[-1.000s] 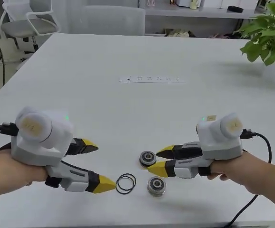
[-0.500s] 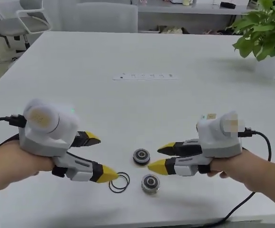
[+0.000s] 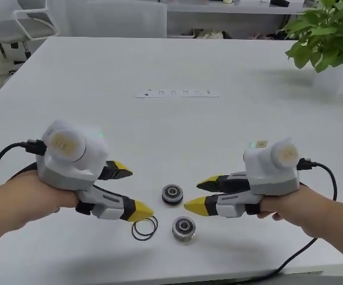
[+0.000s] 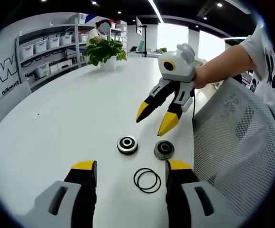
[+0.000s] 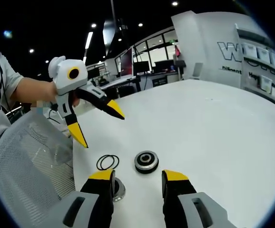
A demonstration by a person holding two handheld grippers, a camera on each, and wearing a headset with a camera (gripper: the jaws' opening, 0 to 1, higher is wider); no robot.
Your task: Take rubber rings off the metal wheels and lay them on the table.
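Right gripper (image 3: 192,196) is hovering released, empty; closing off-centre, you are risking skidding the wheel (image 3: 184,228) just beside its jaws into the rings (image 3: 144,228).

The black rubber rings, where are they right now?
In the head view the rubber rings lie flat on the table near its front edge, just left of the nearer metal wheel and close by the lower yellow tip of the left gripper.
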